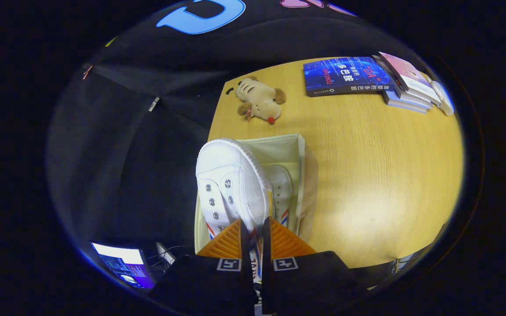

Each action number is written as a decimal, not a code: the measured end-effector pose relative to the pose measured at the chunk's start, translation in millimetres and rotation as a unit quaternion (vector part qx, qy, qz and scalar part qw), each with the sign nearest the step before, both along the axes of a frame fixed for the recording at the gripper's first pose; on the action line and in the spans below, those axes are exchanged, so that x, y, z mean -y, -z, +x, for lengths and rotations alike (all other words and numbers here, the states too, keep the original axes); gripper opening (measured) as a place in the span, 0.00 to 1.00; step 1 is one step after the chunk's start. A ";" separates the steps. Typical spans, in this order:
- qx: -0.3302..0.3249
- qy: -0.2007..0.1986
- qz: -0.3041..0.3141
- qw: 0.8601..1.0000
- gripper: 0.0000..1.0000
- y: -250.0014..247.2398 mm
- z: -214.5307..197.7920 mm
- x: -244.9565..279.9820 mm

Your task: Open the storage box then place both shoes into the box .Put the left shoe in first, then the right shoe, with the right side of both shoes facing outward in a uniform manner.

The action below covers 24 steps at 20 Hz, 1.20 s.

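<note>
The gripper (253,228) has its fingers (224,245) clamped narrow on a white shoe (231,184) at centre frame; below it sits the open box (299,153) on the desk (380,184). A second shoe (281,188) lies inside the box.

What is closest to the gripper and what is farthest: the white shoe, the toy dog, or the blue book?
In the gripper view:
1. White shoe, pinched between the gripper fingers, over the storage box.
2. Toy dog, on the table beyond the box.
3. Blue book, farthest, beside the book stack.
</note>
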<state>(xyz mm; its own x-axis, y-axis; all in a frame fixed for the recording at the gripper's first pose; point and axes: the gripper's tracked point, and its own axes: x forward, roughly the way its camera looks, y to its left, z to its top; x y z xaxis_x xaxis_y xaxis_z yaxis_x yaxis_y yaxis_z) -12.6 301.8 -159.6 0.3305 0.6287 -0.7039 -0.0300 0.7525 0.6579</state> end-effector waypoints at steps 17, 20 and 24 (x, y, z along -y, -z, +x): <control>0.051 0.039 0.036 0.997 0.97 -23.9 12.6 29.9; 0.098 0.058 0.044 0.993 0.97 -42.3 16.1 47.9; 0.169 0.086 0.033 0.981 0.97 -64.5 19.9 80.4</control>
